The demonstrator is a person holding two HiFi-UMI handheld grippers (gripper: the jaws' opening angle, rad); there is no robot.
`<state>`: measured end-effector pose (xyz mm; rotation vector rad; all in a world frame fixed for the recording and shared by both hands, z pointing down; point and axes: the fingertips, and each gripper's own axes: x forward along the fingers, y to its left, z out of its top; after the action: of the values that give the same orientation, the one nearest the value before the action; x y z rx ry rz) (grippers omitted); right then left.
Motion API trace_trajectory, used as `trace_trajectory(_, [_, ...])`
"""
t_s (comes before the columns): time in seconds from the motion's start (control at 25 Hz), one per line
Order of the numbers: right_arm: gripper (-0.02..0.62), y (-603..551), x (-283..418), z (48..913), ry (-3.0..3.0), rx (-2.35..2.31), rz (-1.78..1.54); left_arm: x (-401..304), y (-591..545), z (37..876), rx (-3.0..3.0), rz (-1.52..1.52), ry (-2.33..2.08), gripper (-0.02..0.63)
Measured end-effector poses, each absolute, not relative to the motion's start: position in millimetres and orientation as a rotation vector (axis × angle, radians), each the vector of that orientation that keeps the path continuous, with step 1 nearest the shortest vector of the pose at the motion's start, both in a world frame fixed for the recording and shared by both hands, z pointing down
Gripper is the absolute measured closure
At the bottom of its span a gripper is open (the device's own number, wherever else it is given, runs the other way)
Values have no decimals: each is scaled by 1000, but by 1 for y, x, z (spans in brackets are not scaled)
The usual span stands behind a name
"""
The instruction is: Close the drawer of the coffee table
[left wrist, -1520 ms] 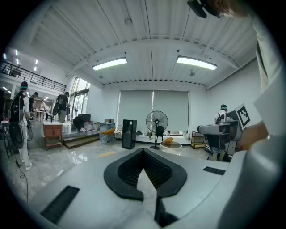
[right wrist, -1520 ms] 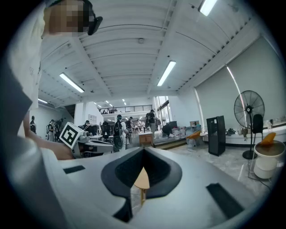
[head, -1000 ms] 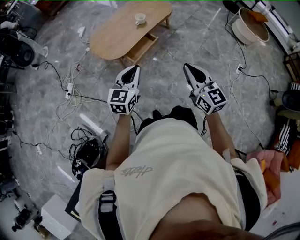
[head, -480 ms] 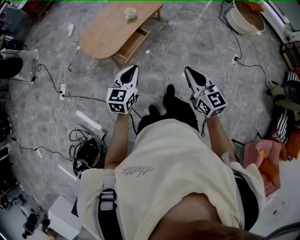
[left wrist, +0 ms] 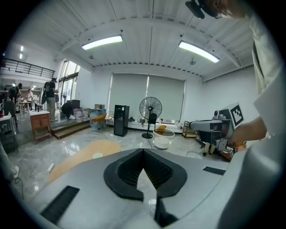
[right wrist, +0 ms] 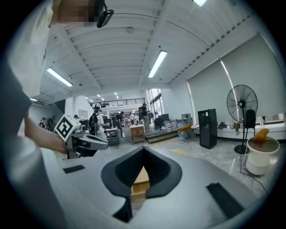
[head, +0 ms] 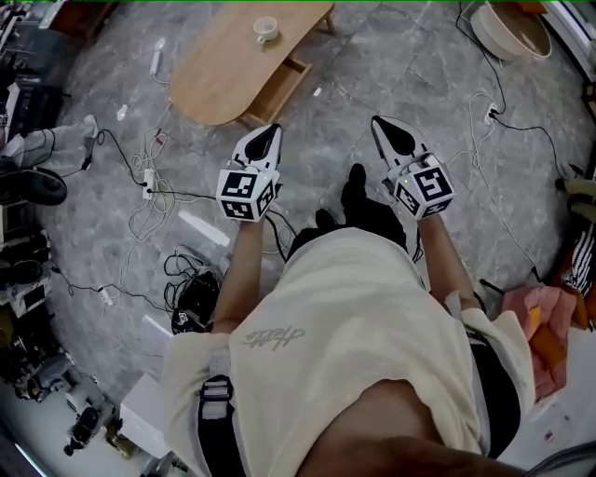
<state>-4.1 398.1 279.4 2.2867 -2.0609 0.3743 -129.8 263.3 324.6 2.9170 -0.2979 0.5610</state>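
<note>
While drawer sits open on coffee table, far left | L gripper + R gripper: jaws together, empty | step: approach | next: reach drawer front, push in

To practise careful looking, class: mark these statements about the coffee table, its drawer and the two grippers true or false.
The drawer of the coffee table stands open. True.
A cup stands on the coffee table. True.
The left gripper touches the drawer. False: it hangs in the air, apart from the table.
The right gripper grips the cup. False: its jaws are together on nothing.
</note>
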Motion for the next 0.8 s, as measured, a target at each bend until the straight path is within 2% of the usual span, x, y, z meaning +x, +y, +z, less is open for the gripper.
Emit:
trace_trajectory(0.44, [601, 349, 106, 274, -2169, 2243, 317, -42, 227, 304, 2950, 578, -438, 601])
trace_trajectory(0.8, [601, 302, 167, 277, -2250, 2258, 356, -21, 184, 305, 2853, 575, -598, 601])
